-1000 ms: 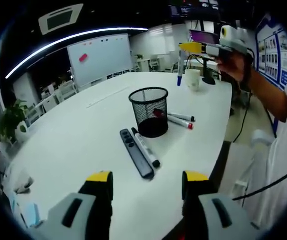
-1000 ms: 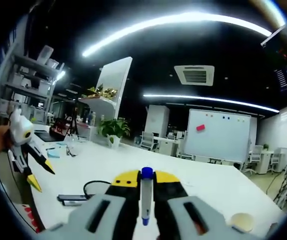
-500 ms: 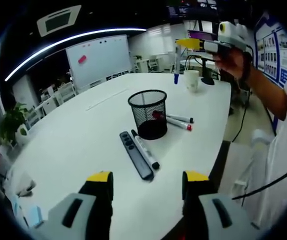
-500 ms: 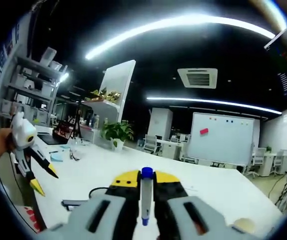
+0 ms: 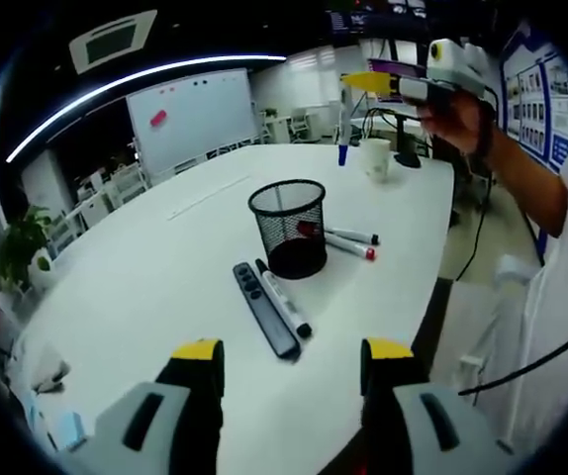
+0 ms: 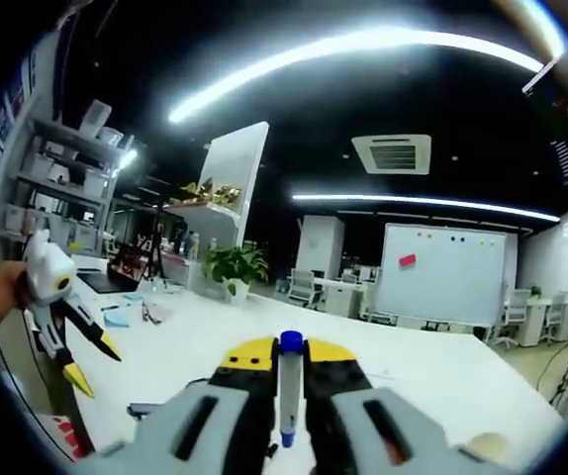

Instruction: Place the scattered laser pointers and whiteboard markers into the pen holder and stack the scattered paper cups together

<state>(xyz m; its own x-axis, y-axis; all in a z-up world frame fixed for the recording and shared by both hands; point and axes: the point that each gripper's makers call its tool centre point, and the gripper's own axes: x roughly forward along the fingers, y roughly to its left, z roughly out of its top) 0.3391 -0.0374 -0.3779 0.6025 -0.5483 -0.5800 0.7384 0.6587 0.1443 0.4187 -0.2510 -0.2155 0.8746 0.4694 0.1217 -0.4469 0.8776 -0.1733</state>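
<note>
My left gripper [image 5: 289, 356] hangs with jaws apart and empty over the white table [image 5: 145, 277]; just ahead at 12 o'clock a black laser pointer [image 5: 264, 309] and a whiteboard marker [image 5: 282, 297] lie side by side, then the mesh pen holder [image 5: 288, 228], with two more markers [image 5: 348, 241] at its 2 o'clock. Far off at 1 o'clock, my right gripper [image 5: 353, 82] is clamped on a blue-capped marker [image 5: 343, 124] hanging downward, near a paper cup [image 5: 375, 157]. In the right gripper view that marker [image 6: 288, 386] stands pinched between the jaws, the left gripper [image 6: 91, 361] at 9 o'clock.
</note>
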